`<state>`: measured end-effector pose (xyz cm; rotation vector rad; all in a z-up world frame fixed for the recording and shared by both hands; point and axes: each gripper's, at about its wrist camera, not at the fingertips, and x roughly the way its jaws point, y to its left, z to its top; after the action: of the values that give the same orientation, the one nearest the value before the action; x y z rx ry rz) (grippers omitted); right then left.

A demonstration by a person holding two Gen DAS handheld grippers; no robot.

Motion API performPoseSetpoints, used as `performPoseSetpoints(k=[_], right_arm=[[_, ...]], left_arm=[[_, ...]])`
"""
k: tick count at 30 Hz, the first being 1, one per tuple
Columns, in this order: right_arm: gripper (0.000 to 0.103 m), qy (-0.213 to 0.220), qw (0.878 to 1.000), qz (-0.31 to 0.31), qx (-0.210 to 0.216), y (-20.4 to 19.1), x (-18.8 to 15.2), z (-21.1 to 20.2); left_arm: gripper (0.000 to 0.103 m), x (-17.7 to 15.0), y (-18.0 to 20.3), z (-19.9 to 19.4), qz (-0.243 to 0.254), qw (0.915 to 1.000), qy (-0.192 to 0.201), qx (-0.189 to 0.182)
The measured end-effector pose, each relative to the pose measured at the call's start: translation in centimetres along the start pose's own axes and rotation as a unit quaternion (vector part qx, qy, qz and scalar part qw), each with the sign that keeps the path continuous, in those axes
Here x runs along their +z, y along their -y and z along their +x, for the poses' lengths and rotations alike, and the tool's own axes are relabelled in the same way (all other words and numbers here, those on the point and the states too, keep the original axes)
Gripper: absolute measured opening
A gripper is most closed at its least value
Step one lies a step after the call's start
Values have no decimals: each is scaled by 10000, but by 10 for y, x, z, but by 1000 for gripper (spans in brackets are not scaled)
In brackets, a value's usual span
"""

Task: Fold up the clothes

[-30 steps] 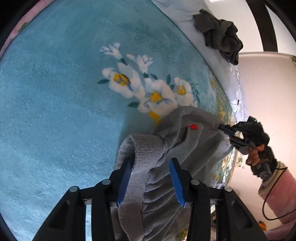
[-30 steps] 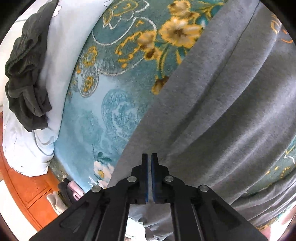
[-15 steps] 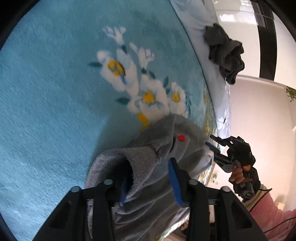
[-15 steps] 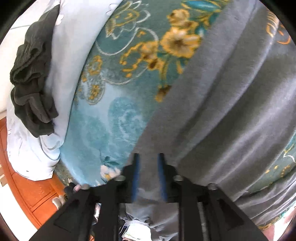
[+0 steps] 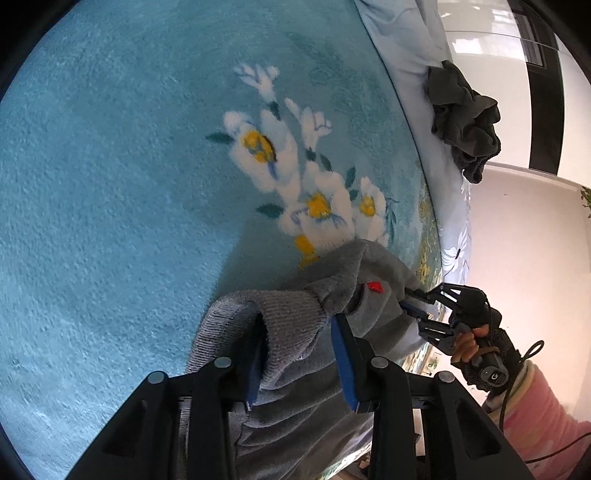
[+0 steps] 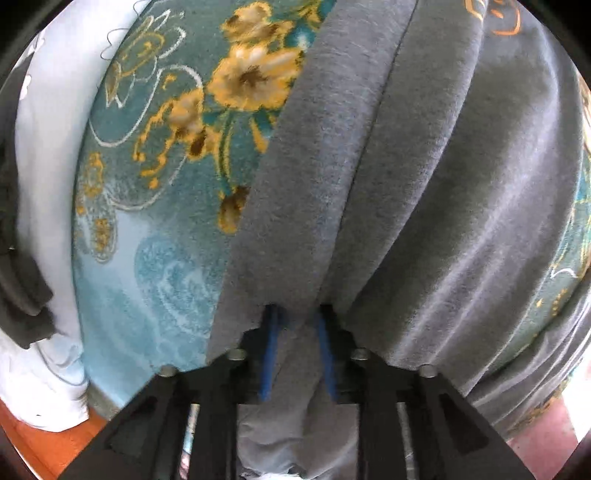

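A grey fleece garment lies bunched on a teal flowered blanket, with a small red tag showing. My left gripper is shut on its thick ribbed hem, which fills the space between the blue pads. In the right wrist view the garment hangs in long folds, with an orange print at the top. My right gripper is closing, and a fold of the grey cloth is pinched between its pads. The left wrist view shows that right gripper at the garment's far edge, held by a hand.
A crumpled dark garment rests on a pale blue sheet beyond the blanket, and shows again as dark garment at the left edge. A pink sleeve is at the lower right. Orange floor lies below the bed's edge.
The right jaws went from shut and empty to apart, then drew in around a fold of grey cloth. Both views have rolled a little. The left grip on the hem holds.
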<state>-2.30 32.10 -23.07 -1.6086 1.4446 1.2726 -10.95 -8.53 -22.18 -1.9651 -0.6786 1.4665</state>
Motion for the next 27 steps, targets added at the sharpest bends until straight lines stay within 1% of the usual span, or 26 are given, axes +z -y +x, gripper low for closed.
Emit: performPoseSetpoints(k=[3,5,6,7,10,13,14,16,18,19,20,21,22,23,24,25,26,27], right_arm=[[5,-21,9998,-112,158,1,-1,-6],[5,-32,9992,-204,333,2,-3,-13],[5,-35,9987,-268,441,1,-4,-18],[5,-33,9979,-376,535,-2,-5,-24],[5,-15,9954,-547,790,-12,-5,-42],[5,42,9934,-700,907,-28,0,-53],[5,50,9928,-753,928,-35,2,-55],[5,67,9920,-845,933,-53,10,-54],[5,68,9905,-954,989,-68,14,-45],[5,-44,9877,-1112,1099,-71,21,-40],[8,-222,9847,-1226,1220,-76,23,-31],[9,-382,9817,-1313,1329,-81,24,-23],[9,-440,9806,-1302,1395,-83,24,-21],[9,-356,9800,-1293,1471,-84,22,-27],[13,-256,9783,-1313,1581,-85,20,-32],[22,-173,9765,-1334,1684,-85,18,-38],[45,-151,9748,-1355,1767,-83,15,-46],[53,-129,9730,-1376,1851,-81,13,-53]], left_arm=[[36,1,3,-5,105,9999,96,73],[26,2,7,-9,224,9995,177,158],[16,3,9,-11,283,9992,217,200],[12,4,10,-13,342,9988,257,242],[5,8,16,-21,326,9983,474,88],[5,17,21,-29,232,9969,749,-111],[5,21,19,-32,127,9961,850,-203],[5,30,11,-36,-133,9937,1075,-272],[5,36,2,-32,-370,9922,1170,-232],[5,38,-5,-29,-573,9911,1183,-208],[5,41,-12,-26,-796,9895,1190,-184],[5,43,-18,-23,-1020,9874,1197,-159],[5,45,-25,-20,-1242,9848,1202,-135],[5,47,-32,-18,-1465,9818,1207,-111],[5,48,-33,-17,-1548,9808,1182,-115],[6,49,-32,-17,-1597,9804,1150,-126],[6,49,-28,-20,-1548,9816,1114,-104],[7,49,-23,-23,-1475,9832,1078,-73]])
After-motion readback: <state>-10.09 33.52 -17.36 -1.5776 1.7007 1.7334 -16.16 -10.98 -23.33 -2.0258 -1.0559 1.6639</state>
